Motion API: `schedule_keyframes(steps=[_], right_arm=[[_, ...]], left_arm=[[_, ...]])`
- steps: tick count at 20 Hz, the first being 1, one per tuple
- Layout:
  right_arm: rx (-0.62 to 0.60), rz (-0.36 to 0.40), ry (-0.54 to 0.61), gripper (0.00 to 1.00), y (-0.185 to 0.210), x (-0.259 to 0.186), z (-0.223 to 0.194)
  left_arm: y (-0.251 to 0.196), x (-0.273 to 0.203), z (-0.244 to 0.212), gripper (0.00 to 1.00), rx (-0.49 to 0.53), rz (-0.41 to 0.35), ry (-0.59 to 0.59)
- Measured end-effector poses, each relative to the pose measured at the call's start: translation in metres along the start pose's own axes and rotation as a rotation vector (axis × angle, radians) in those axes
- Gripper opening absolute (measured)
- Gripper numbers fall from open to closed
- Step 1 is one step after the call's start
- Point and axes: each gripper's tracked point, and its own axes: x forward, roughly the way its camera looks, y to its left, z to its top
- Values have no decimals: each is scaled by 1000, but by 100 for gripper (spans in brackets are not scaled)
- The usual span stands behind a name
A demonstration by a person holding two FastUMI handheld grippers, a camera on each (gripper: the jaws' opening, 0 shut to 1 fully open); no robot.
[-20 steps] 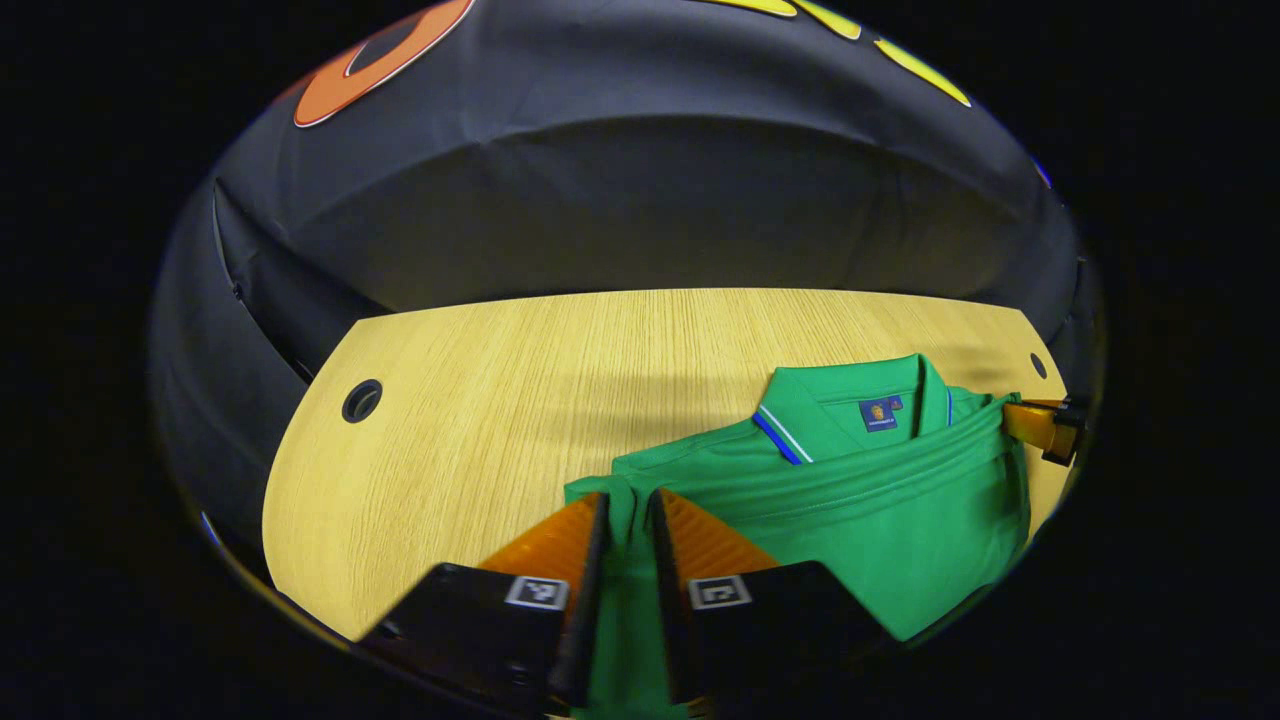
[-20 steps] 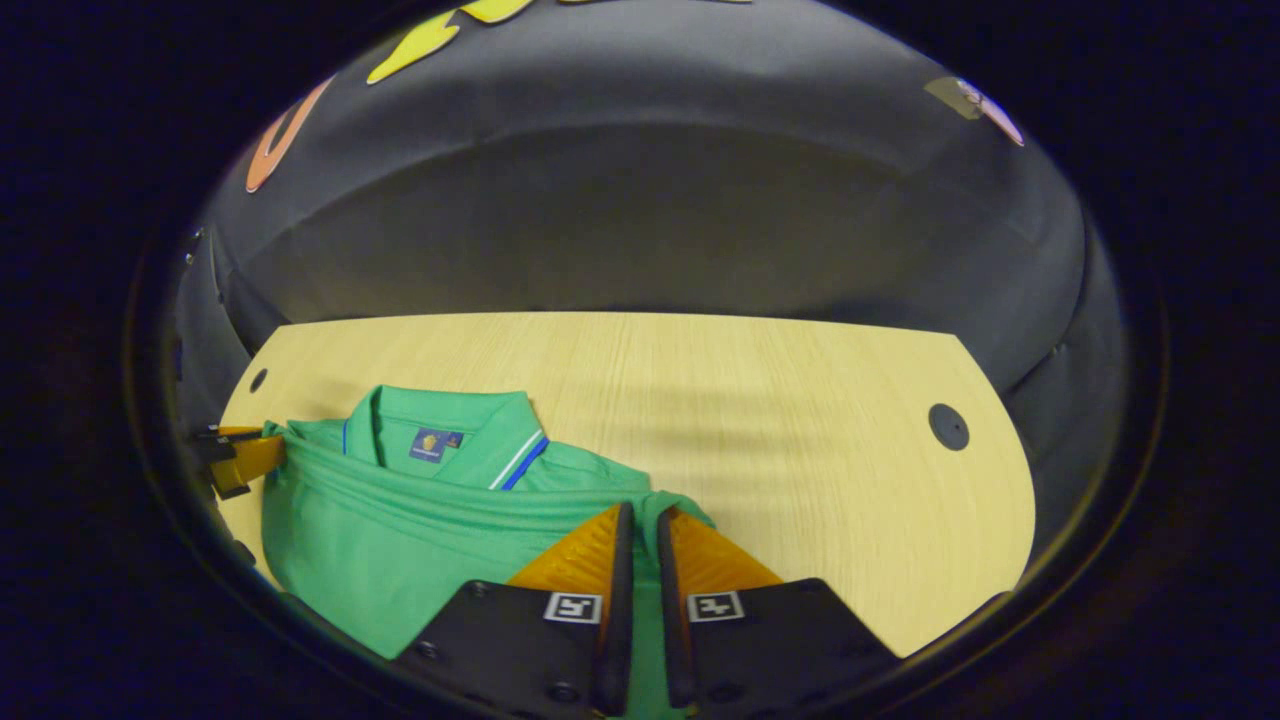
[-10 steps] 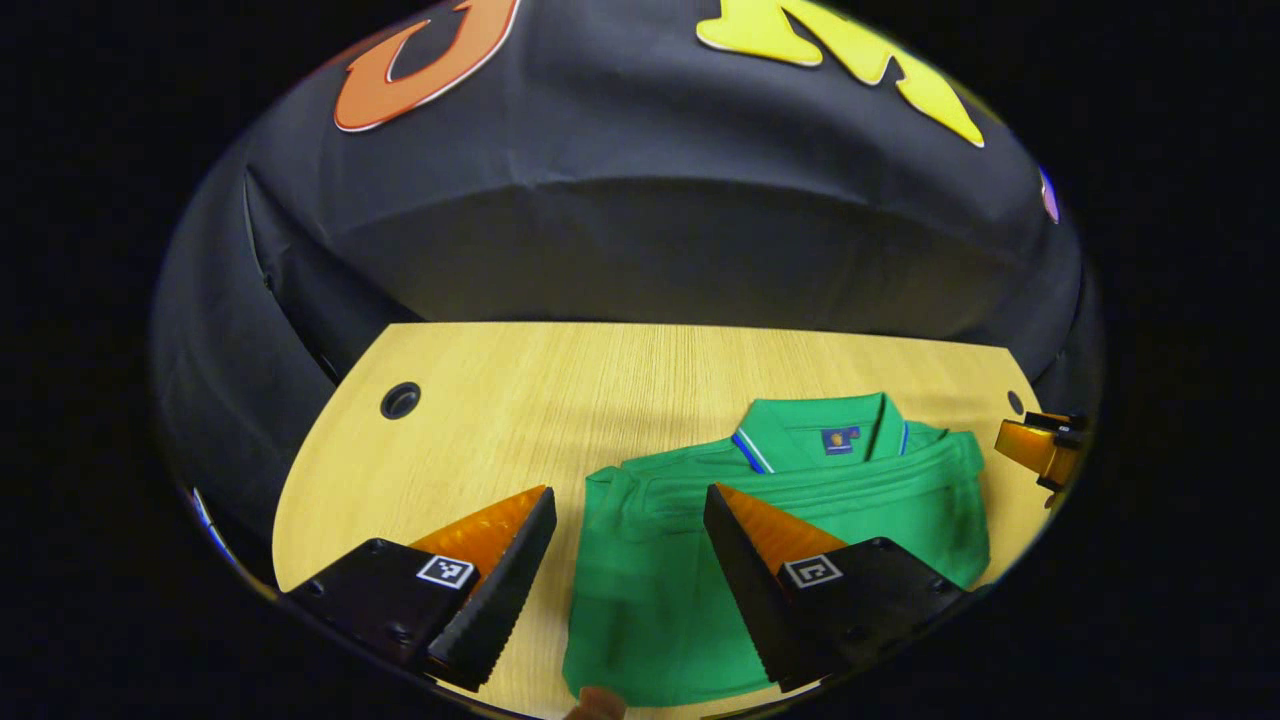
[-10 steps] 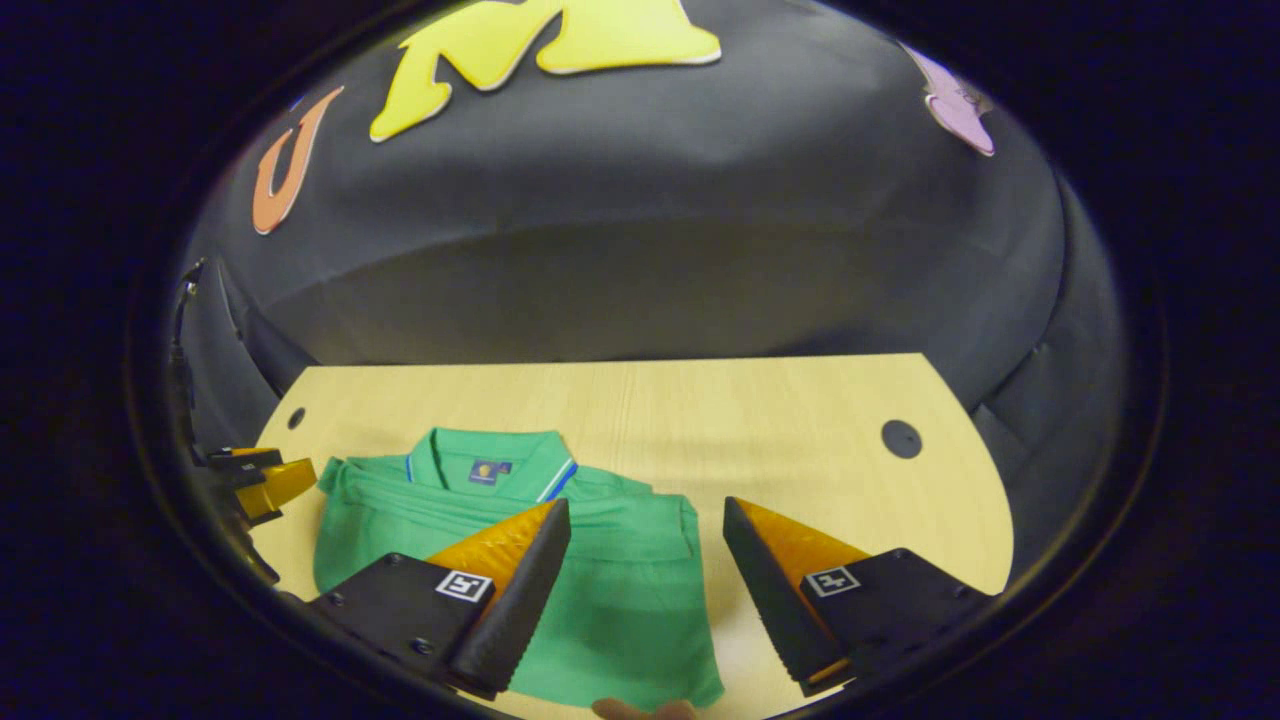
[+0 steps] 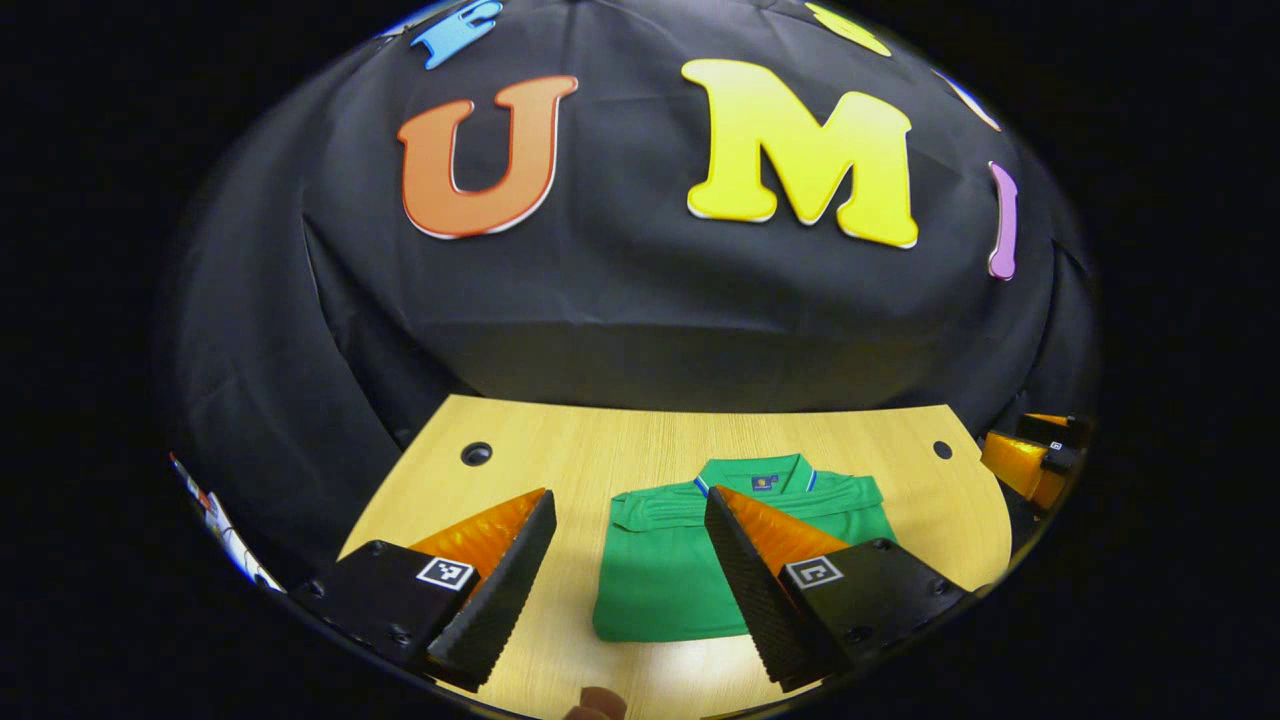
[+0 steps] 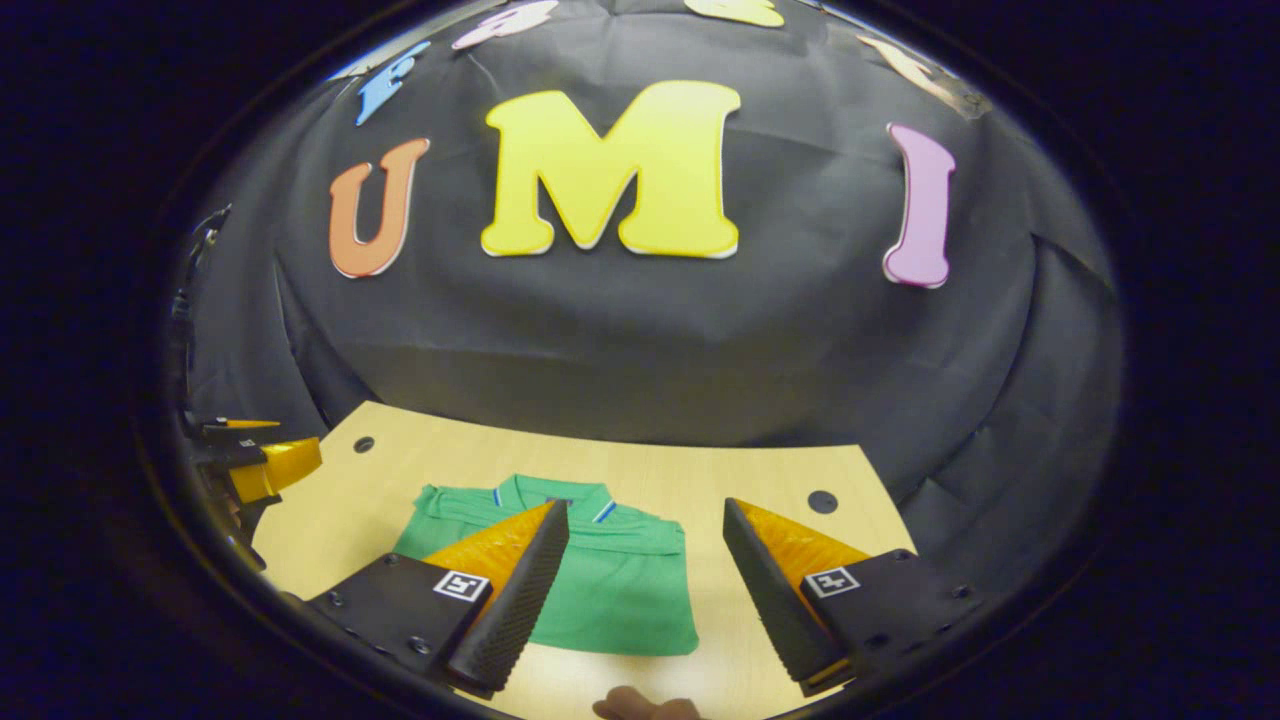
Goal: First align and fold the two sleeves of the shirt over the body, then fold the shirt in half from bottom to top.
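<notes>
Now both grippers, jaws apart, have withdrawn from the folded shirt (image 5: 700, 570).

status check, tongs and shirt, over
Left tongs open, off the cloth. Right tongs open, off too. Green shirt folded flat on the table, collar up. Nothing in the way.

Each gripper, left gripper (image 5: 625, 520) and right gripper (image 6: 645, 530), has black screw-studded bodies, square coded markers, and ridged wedge fingers; possibly a fingertip below.
</notes>
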Motion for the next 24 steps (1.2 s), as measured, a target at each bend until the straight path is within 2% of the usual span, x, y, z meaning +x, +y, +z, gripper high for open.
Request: schedule_keyframes(steps=[1, 2, 3, 4, 5, 7, 8, 9, 10, 11, 13, 19, 21, 24], right_arm=[[-1, 1, -30, 98, 4, -19, 7], [-5, 2, -63, 94, 6, -36, 15], [-17, 1, -94, 94, 8, -52, 21], [-37, 6, -126, 100, 12, -67, 27], [-59, 7, -154, 98, 14, -82, 30], [-81, 19, -195, 98, 21, -111, 35], [-87, 28, -213, 94, 26, -123, 36], [-94, 41, -233, 94, 29, -136, 37], [-102, 48, -249, 98, 32, -147, 37], [-109, 53, -265, 94, 34, -158, 37], [-124, 62, -290, 95, 38, -176, 36], [-146, 69, -308, 94, 39, -209, 21], [-121, 82, -296, 95, 43, -211, 16], [-127, 63, -270, 94, 40, -205, 12]], left_arm=[[-1, -17, 9, 97, 7, -5, -29], [-1, -33, 17, 97, 15, -3, -58], [-3, -46, 22, 97, 26, -2, -85], [-3, -59, 29, 96, 34, 1, -107], [-2, -73, 32, 96, 34, 5, -125], [-5, -100, 37, 96, 22, 2, -157], [-5, -112, 39, 96, 18, 2, -176], [-6, -122, 38, 96, 12, -3, -185], [-6, -132, 37, 96, 1, -3, -188], [-8, -141, 38, 96, -9, -11, -200], [-9, -158, 38, 96, -27, -23, -228], [-9, -192, 24, 96, -108, -36, -249], [-8, -199, 22, 96, -91, -32, -271], [-7, -201, 26, 96, -57, -31, -307]])
